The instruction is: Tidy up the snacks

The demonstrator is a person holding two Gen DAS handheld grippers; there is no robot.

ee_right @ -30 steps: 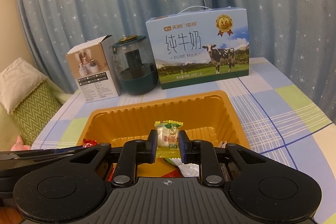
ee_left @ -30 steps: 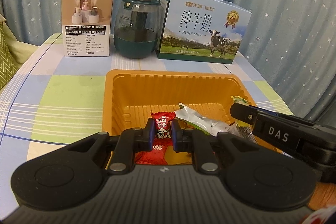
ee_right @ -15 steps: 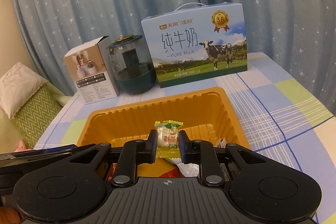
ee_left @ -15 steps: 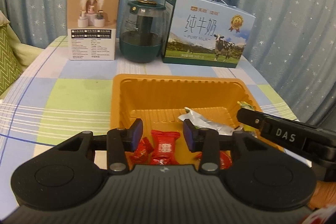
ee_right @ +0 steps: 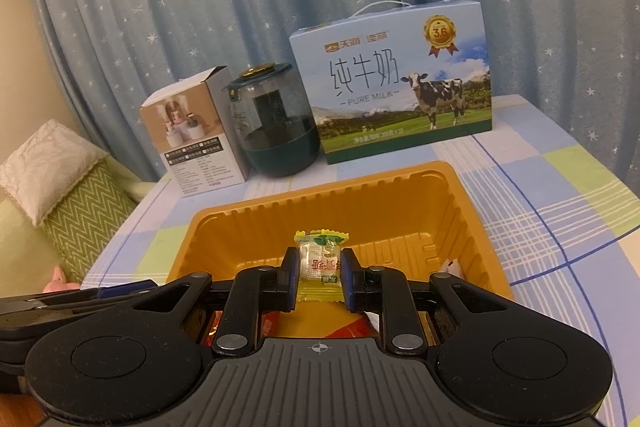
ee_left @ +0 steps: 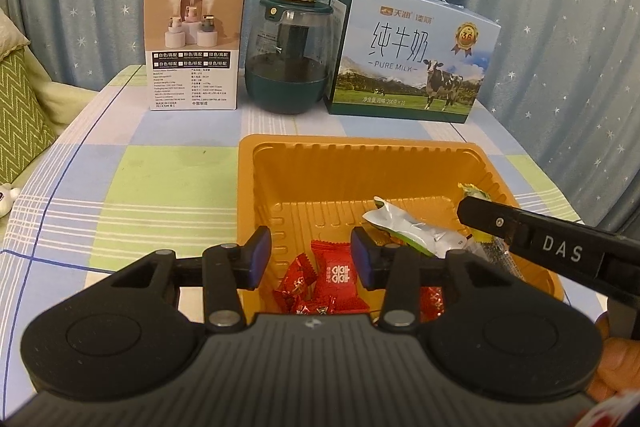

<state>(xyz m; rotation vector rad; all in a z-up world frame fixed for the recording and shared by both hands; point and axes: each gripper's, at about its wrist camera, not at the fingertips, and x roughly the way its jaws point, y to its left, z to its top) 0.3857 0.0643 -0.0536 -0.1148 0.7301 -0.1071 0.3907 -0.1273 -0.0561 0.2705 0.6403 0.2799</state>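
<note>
- My left gripper (ee_left: pixel 311 257) hangs over the near end of the orange tray (ee_left: pixel 362 153), its jaws opening; nothing is pinched between them.
- Below that gap a red candy (ee_left: pixel 339 273) lies loose on the tray floor, with more red sweets (ee_left: pixel 298 285) beside it at about 9 o'clock of it.
- My right gripper (ee_right: pixel 320 277) is clenched on a yellow-and-clear wrapped candy (ee_right: pixel 320 261), held upright above the tray's floor.
- Only the left view shows the tray's contents well: a silver-and-green packet (ee_left: pixel 408 229) lies at 2 o'clock from the red candy, and my right gripper comes in from 3 o'clock as a black bar marked DAS.
- The left view gives just a yellow-green wrapper edge past that bar's tip; the right view shows the clamped candy whole.
- The right view shows my left gripper only as a dark sliver at 9 o'clock, and the red sweets are mostly hidden behind my own body.
- Both views show, at 12 o'clock beyond the tray, a white box (ee_left: pixel 195 45), a dark green jar (ee_left: pixel 289 55) and a milk carton (ee_left: pixel 412 55) in a row on the checked tablecloth (ee_left: pixel 152 179).
</note>
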